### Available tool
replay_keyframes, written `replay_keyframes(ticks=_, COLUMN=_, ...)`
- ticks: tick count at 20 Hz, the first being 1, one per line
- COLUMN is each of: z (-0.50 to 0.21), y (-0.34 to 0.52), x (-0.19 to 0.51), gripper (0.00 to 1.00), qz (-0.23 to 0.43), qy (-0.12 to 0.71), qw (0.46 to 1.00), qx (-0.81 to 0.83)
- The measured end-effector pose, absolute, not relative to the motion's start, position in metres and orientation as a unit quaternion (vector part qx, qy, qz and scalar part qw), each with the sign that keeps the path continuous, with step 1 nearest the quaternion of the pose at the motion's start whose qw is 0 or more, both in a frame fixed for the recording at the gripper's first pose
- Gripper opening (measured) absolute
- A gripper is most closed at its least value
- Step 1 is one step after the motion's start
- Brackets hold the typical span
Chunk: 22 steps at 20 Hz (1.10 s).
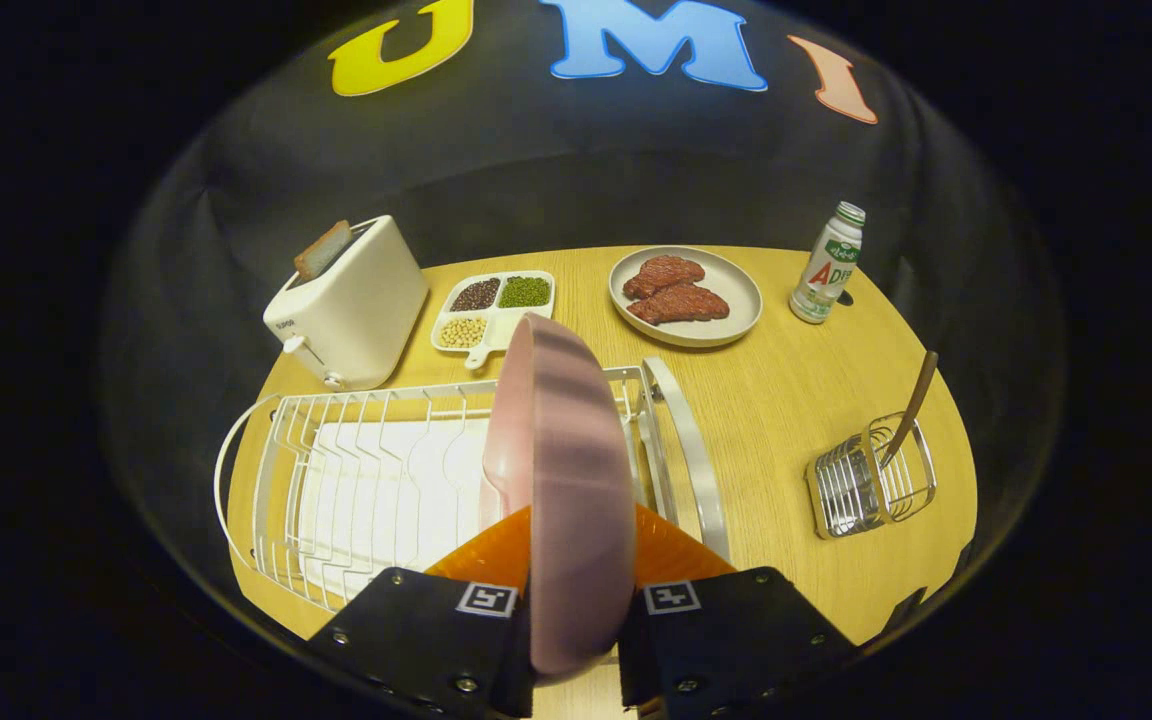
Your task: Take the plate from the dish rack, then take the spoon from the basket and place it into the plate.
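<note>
1. Between the fingers (576, 625) stands the round pink plate (561, 480), gripped on edge, both fingers pressed against its faces, its rim rising upright above the white wire dish rack (356, 470).
2. The plate looks lifted clear of the rack's slots, though its lower edge is hidden behind the fingers, so I cannot tell whether it touches anything.
3. The step in hand, as I judge it: carry the plate off the rack and lay it flat on the pale wooden surface (786, 400), in the open stretch between the rack and the basket.
4. To do that well, keep the grip firm, since a smooth glazed plate can slip; clear the rack's curved end handle before tilting, then lower gently.
5. Well off to the right sits the small shiny wire basket (871, 478), with the brown wooden-handled spoon (911, 400) leaning out of it, untouched and next in line.
6. Beyond the rack: a boxy cream toaster (351, 300) with a slice in it, a white divided tray of beans (491, 310), a matte beige plate of meat (686, 295) and a small white bottle (828, 265).
7. The rack's thin rods sit over a flat white drip tray.
</note>
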<state>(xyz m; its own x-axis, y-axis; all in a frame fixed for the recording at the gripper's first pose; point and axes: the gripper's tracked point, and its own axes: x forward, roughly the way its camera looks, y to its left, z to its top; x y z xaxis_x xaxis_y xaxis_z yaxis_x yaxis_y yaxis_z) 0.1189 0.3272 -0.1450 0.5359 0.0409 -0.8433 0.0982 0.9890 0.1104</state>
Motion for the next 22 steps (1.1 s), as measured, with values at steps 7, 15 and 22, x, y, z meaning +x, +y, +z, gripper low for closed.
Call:
replay_keyframes(ticks=7, z=-0.124, y=0.326, x=0.126, gripper=0.29, qz=-0.048, qy=0.455, qw=0.889, qx=0.009)
replay_keyframes(ticks=15, z=-0.09, y=0.333, x=0.134, gripper=0.29, qz=-0.078, qy=0.419, qw=0.894, qx=-0.138)
replay_keyframes(ticks=22, z=-0.064, y=0.344, x=0.127, gripper=0.29, qz=-0.072, qy=0.399, qw=0.897, qx=-0.177)
